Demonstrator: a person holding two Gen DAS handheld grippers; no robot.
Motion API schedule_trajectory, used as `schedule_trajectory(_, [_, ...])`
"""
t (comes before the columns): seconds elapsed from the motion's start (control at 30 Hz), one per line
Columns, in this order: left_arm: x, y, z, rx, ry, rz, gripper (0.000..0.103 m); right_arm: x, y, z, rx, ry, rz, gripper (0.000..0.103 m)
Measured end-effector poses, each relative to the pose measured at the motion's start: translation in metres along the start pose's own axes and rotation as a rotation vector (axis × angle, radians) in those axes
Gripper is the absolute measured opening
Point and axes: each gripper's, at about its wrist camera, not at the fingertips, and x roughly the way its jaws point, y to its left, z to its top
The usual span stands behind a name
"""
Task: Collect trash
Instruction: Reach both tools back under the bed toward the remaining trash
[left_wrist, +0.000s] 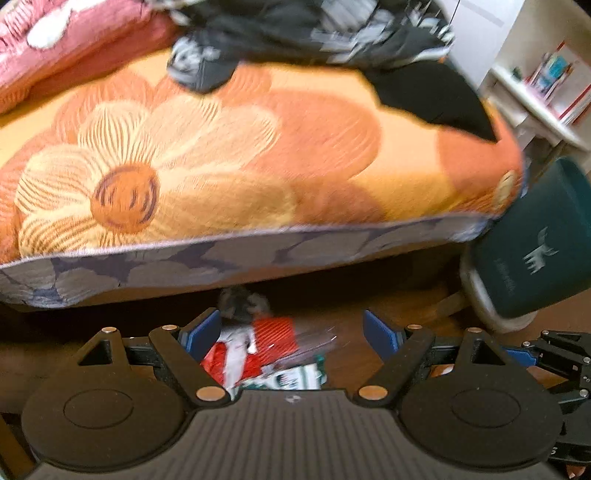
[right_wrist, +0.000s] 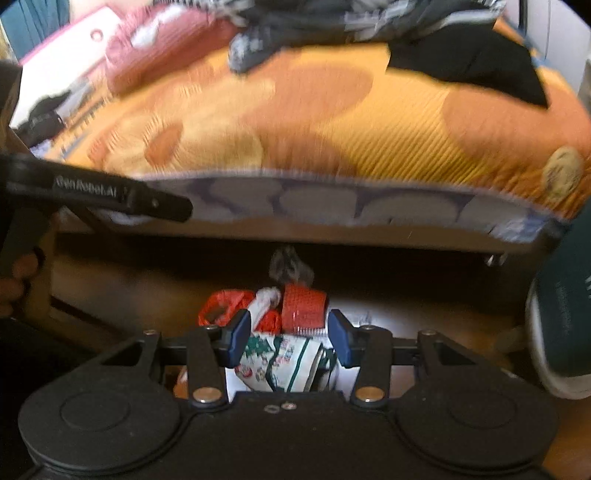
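Observation:
A heap of trash lies on the wooden floor in front of the bed: a red wrapper, a white and green printed wrapper and a grey crumpled piece. My left gripper is open above the heap, its blue pads apart. In the right wrist view the red wrapper and the white and green wrapper lie between the blue pads of my right gripper, which is open around the white and green wrapper. A dark green bin stands tilted at the right.
A bed with an orange flower cover fills the view, with dark clothes and a pink pillow on it. White shelves stand at the far right. The right gripper's body shows at the lower right.

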Motion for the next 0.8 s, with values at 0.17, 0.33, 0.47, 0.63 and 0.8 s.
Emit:
schedule_trajectory(0.17, [0.055,0.02,-0.001,0.032,0.087,0.045,0.084,0.057,0.003,-0.005,-0.001,0.113,0.023,0.046])
schedule_trajectory(0.33, [0.116,0.029,-0.014,0.167,0.165,0.13,0.084,0.113,-0.006,-0.017,0.021,0.247,0.043,0.046])
schedule_trajectory(0.47, [0.164,0.045,-0.022,0.177,0.266,0.109,0.084,0.15,-0.01,-0.029,0.039,0.325,0.073,0.046])
schedule_trajectory(0.63, [0.218,0.062,-0.029,0.129,0.344,0.09,0.084,0.192,-0.017,-0.043,0.108,0.399,0.111,0.046])
schedule_trajectory(0.8, [0.262,0.063,-0.035,0.137,0.373,0.097,0.084,0.23,-0.023,-0.057,0.142,0.453,0.108,0.046])
